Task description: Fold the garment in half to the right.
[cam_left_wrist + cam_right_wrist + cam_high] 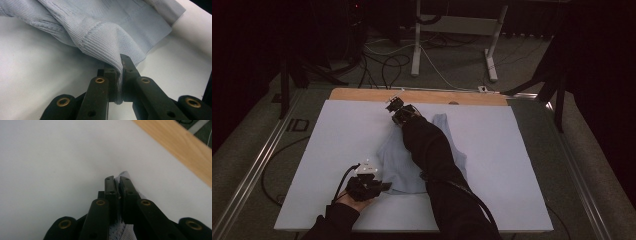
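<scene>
While both tongs are clamped on the pale blue shirt [412, 160], left tongs [379, 186] pinch its near hem, right tongs [396, 106] its far end; shirt's long axis runs away across the table [512, 165].

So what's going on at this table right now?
A person is handling a light blue garment spread on the white table cover, with a gripper in each hand. The left gripper is shut on the ribbed edge of the cloth at the near side. The right gripper, reached out toward the far wooden edge, is shut on a bit of the same fabric. Both ends are pinched; the garment lies partly bunched between them.
</scene>
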The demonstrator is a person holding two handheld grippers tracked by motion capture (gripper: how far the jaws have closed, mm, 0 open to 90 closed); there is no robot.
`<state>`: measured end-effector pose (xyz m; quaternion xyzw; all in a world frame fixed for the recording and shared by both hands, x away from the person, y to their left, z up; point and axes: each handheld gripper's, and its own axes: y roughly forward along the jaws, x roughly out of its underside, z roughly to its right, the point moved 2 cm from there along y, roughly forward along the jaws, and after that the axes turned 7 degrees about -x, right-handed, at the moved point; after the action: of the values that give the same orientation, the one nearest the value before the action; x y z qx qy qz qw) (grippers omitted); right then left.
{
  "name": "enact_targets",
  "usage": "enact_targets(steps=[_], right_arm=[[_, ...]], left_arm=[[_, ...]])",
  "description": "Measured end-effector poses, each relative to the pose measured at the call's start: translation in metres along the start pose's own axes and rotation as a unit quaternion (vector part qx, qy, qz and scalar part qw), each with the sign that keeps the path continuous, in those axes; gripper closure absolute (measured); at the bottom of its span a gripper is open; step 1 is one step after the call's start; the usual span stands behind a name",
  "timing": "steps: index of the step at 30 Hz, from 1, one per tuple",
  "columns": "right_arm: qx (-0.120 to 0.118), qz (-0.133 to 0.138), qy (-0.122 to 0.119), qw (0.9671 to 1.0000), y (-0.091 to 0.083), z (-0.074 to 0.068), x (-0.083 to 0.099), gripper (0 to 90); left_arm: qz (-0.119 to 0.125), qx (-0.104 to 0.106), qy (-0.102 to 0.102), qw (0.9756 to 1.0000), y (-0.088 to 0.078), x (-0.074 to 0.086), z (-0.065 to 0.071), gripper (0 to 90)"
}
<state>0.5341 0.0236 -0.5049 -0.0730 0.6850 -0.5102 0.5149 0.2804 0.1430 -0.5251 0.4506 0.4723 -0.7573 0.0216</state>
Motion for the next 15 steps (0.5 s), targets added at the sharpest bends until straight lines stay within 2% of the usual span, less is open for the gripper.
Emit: enact_targets(steps=[5, 10, 15], right_arm=[[-0.007, 0.017, 0.000, 0.9998, -0.011, 0.001, -0.002, 86.0], [-0.007, 0.021, 0.003, 0.9997, -0.017, 0.004, -0.004, 85.9], [-0.005, 0.029, 0.004, 0.9996, -0.032, 0.008, -0.008, 86.0]], left_arm=[[0.005, -0.001, 0.005, 1.0000, -0.002, -0.003, 0.004, 86.3], [0.008, -0.001, 0.011, 0.9999, -0.003, -0.006, 0.006, 86.3], [0.018, 0.003, 0.021, 0.9996, -0.008, -0.014, 0.012, 86.3]])
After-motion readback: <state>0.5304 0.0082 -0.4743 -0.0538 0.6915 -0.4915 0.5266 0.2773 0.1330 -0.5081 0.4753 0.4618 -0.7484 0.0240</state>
